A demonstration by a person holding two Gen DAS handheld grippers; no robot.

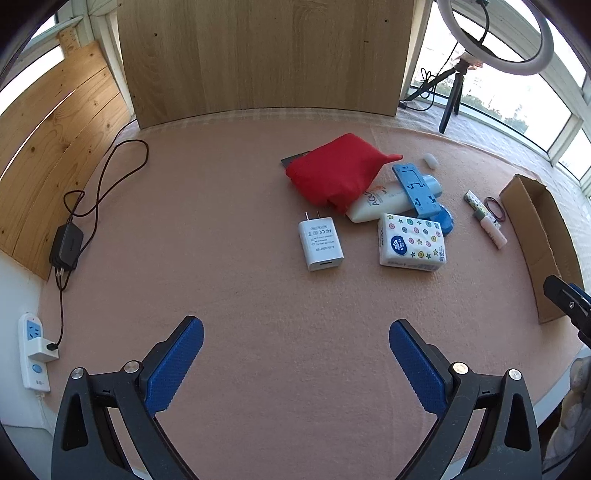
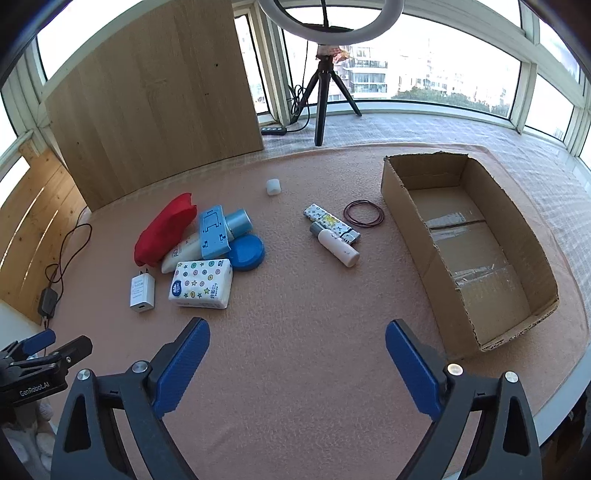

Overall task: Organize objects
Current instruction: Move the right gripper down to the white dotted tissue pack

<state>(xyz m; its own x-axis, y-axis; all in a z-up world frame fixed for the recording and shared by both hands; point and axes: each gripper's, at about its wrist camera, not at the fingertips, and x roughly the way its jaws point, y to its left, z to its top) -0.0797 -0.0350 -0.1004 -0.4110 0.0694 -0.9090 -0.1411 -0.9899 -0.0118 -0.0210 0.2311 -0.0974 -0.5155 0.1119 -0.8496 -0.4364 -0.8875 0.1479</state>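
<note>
Beside the matt corrugated cardboard box (image 2: 476, 254), the table cover (image 2: 295, 350) looks like fuzzy pink cloth; the charger (image 2: 142, 291) is smooth white plastic; the red pouch (image 2: 162, 230) is soft fabric.

Daylight is pouring through curved windows (image 2: 443, 74) overlooking apartment blocks. A ring light (image 2: 328, 22) is standing on a black tripod (image 2: 321, 96) beside a tall wooden panel (image 2: 155, 99). A pink cloth is covering the surface (image 2: 295, 332), with pine boards (image 1: 48, 155) leaning at the left.

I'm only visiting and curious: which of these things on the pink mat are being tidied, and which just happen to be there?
For the job:
cardboard box
red pouch
lotion tube
tissue pack
white charger plug
blue lid
white bottle
hair ties

Just there:
ring light
tripod
power strip
black adapter
</note>
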